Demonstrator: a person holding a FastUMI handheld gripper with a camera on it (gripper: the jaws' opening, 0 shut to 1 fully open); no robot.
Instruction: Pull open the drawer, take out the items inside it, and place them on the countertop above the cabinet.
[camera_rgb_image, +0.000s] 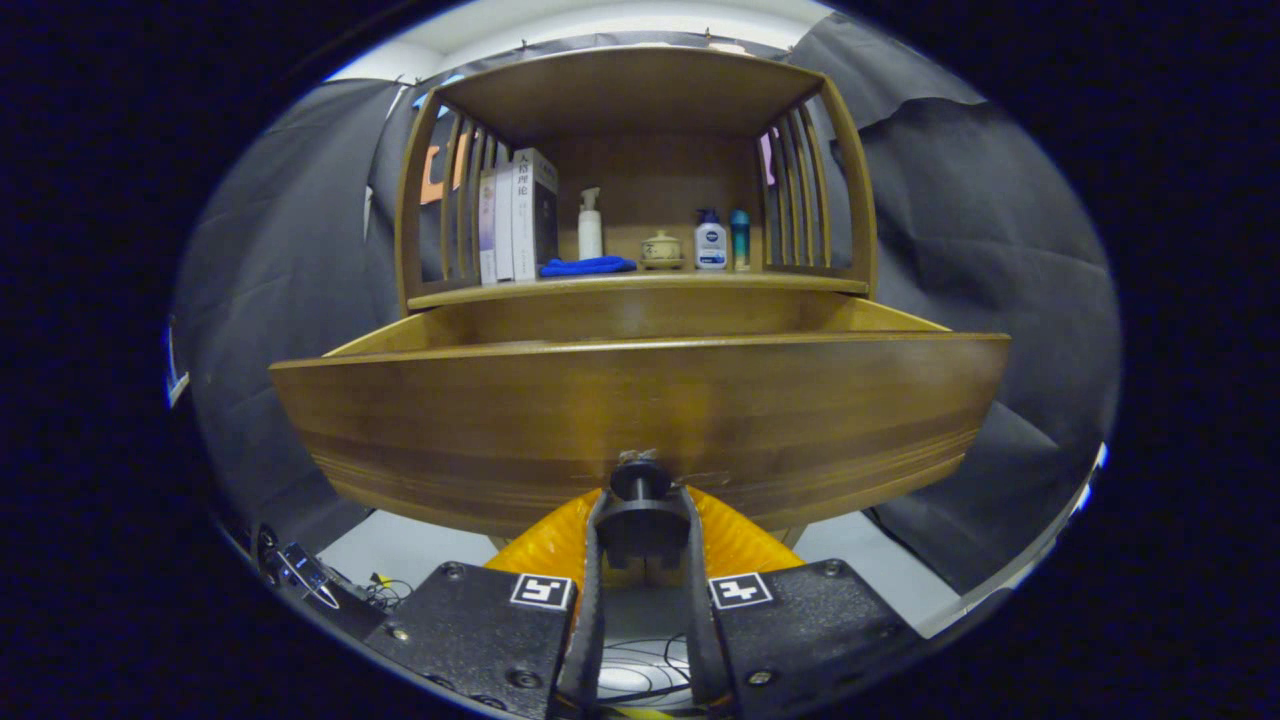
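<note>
The wooden drawer (640, 400) stands pulled out toward me, and its tall front panel hides whatever lies inside. A dark round knob (640, 478) sits low on the middle of that panel. My gripper (641, 505) is shut on the knob, with one finger pressing on each side of it. Above and behind the drawer runs the cabinet's countertop (800, 284), under a slatted wooden hutch.
On the countertop stand a few books (515, 215), a white pump bottle (590, 225), a blue cloth (588, 266), a small lidded pot (661, 250), a white-and-blue bottle (710, 242) and a teal bottle (739, 238). Black cloth walls flank the cabinet. Cables lie on the floor below.
</note>
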